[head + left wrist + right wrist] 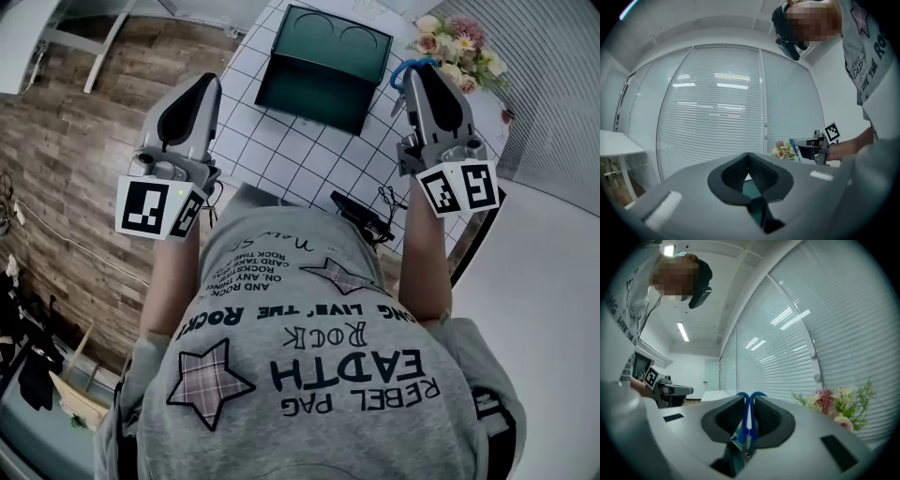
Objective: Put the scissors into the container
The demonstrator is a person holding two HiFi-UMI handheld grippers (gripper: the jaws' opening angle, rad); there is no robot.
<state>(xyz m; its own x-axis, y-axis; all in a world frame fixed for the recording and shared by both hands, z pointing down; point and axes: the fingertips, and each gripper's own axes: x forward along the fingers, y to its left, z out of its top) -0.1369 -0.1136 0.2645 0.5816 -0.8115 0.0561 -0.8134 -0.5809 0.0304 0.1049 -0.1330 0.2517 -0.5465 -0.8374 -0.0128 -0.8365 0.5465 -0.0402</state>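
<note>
Firstly, floor [75, 141]: wood-patterned planks are seen left of the table.
Table [281, 155]: a white gridded top is seen ahead of the person.
Container [314, 94]: a dark green box is set on the table's far part.
Left gripper [206, 84]: it is held level over the table's left edge, and its pads are pressed together with nothing between them.
Right gripper [419, 73]: it is held level, right of the container and near the flowers, and its jaws are closed narrowly on the scissors.
Flowers [459, 47]: a pink and cream bunch is placed at the far right corner.
Scissors [747, 413]: they are clamped between the right gripper's pads, outside the container, and the blue handle loops are seen past the tips.
</note>
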